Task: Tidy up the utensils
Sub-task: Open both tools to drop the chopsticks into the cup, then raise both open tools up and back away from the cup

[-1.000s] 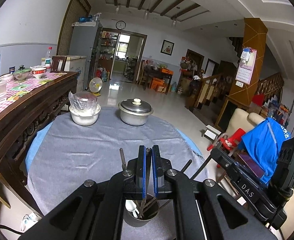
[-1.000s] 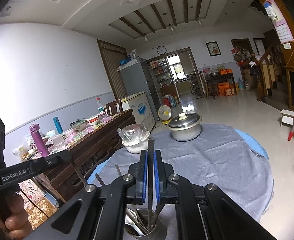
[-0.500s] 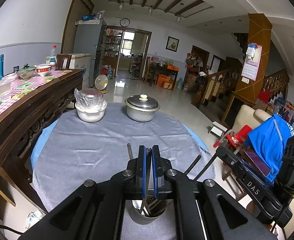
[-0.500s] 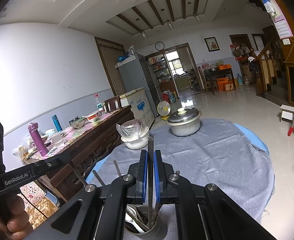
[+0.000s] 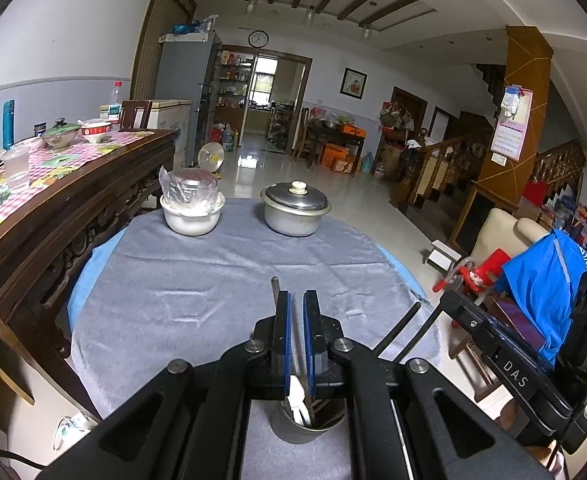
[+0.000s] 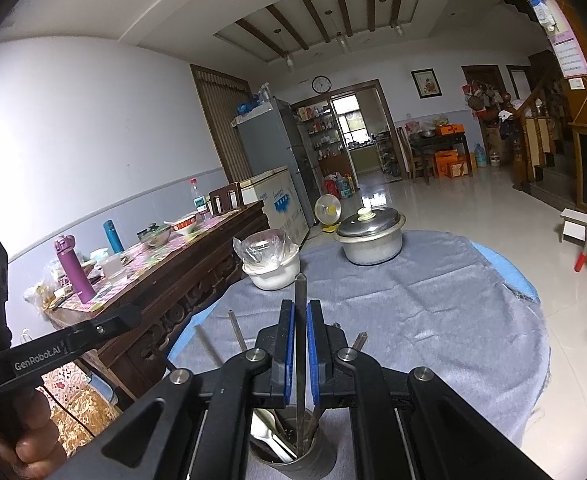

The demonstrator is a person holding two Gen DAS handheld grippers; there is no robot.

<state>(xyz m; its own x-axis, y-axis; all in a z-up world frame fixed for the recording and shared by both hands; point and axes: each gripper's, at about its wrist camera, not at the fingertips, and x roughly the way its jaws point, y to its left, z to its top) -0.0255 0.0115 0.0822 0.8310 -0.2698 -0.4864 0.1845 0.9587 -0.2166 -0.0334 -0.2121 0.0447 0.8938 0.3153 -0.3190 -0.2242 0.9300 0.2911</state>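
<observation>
A metal utensil cup (image 5: 307, 428) stands on the grey-clothed round table (image 5: 197, 280), directly under both grippers. It holds a white spoon (image 6: 269, 436) and several metal and black chopsticks. My right gripper (image 6: 301, 304) is shut on an upright dark metal chopstick (image 6: 301, 284); its tip stands above the pads and its lower end reaches into the cup (image 6: 313, 464). My left gripper (image 5: 297, 300) is shut, with a thin grey utensil handle (image 5: 298, 340) showing between its blue pads. Another chopstick end (image 5: 274, 280) pokes up just left of the left gripper.
At the table's far side are a white bowl covered with plastic (image 5: 191, 208) and a lidded steel pot (image 5: 295, 210). A dark wooden sideboard (image 5: 53, 200) with bottles and dishes runs along the left. A person's hand (image 6: 25, 436) grips the left tool. Chairs and blue cloth (image 5: 541, 292) lie right.
In the left wrist view the scene has drifted slightly rightward, and the utensil tip that showed above the left pads no longer does. The right gripper keeps its hold on the chopstick.
</observation>
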